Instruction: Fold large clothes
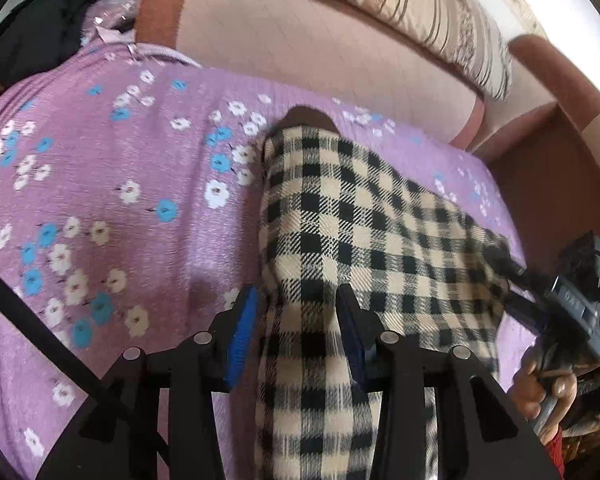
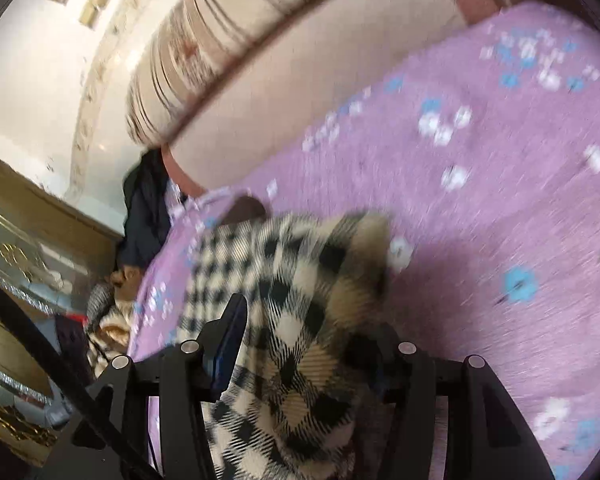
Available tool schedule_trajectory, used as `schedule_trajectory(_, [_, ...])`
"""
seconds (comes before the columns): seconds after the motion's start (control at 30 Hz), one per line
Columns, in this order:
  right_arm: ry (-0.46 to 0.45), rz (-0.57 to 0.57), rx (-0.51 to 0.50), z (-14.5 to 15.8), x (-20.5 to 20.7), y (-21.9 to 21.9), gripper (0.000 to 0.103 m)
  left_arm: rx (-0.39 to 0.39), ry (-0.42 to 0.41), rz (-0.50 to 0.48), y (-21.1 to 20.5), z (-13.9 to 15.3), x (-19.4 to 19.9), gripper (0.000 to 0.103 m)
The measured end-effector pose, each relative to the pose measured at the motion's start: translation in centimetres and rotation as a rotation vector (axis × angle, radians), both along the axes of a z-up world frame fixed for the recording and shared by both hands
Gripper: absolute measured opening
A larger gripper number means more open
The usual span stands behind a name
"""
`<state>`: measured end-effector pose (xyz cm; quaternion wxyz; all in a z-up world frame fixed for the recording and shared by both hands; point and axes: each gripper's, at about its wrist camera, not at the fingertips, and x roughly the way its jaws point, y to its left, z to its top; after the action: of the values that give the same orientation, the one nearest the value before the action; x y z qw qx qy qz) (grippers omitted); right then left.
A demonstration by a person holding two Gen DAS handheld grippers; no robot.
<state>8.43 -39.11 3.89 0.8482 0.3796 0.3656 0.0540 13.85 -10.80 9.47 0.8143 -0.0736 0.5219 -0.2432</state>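
Currently both grippers work one cream-and-black checked woollen garment (image 1: 340, 216) lying on the bed's lilac flower-printed bedspread (image 1: 100, 184), near the bedspread's right edge as the left wrist view shows it. Its far end, with a brown lining showing, points toward the pink padded headboard (image 1: 300, 40).

Left gripper (image 1: 296, 312): blue-padded jaws partly apart, the near fold of checked cloth running between them. Cloth fills the gap and seems to touch both pads; judged clamped on it, loosely.

Right gripper (image 2: 312, 344): jaws stand wider, a bunched wad of the same garment between them. The left pad is visible beside the cloth; the right pad is hidden under the wad, and the view is motion-blurred. Cannot tell whether the pads actually press.

The person's hand (image 1: 548, 392) holds the right tool at the lower right of the left wrist view.

Step in hand, judged: gathering the garment's near end to carry it over into a fold.

Notes for doing it well:
- Confirm both grips are firm before lifting; thick wool slips from half-closed pads.
- Keep the two grippers level and equally spaced so the held edge stays straight.
- Carry the edge toward the headboard end, lay it flush, then let go.
- Avoid catching the bedspread beneath.
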Motion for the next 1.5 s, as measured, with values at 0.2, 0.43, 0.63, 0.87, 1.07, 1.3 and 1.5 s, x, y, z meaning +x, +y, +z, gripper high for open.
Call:
schedule_trajectory(0.2, [-0.071, -0.154, -0.113, 3.4, -3.2, -1.0, 0.042, 0.051, -0.080, 0.009, 1.3, 2.3, -3.7, 0.040])
schedule_trajectory(0.43, [0.017, 0.023, -0.097, 0.0, -0.3, 2.0, 0.038, 0.156, -0.130, -0.064, -0.6, 0.2, -7.8, 0.044])
schedule_trajectory(0.63, [0.042, 0.012, -0.169, -0.5, 0.3, 2.8, 0.039, 0.217, -0.134, -0.075, -0.4, -1.3, -9.0, 0.049])
schedule_trajectory(0.87, [-0.001, 0.185, -0.287, 4.1, -4.0, 8.6, 0.039, 0.219, -0.115, -0.076, 1.4, -2.5, -11.1, 0.049])
schedule_trajectory(1.07, [0.176, 0.282, -0.344, -0.1, -8.1, 11.7, 0.039, 0.212, -0.120, -0.046, 3.2, -3.2, -13.3, 0.053])
schedule_trajectory(1.3, [0.273, 0.159, -0.309, -2.0, -13.3, 8.6, 0.037, 0.205, -0.117, 0.020, 6.1, -3.2, -15.3, 0.058])
schedule_trajectory(1.5, [0.189, 0.084, -0.383, -0.2, -18.0, 9.1, 0.043, 0.283, -0.321, 0.096, 7.2, -0.2, -19.4, 0.071])
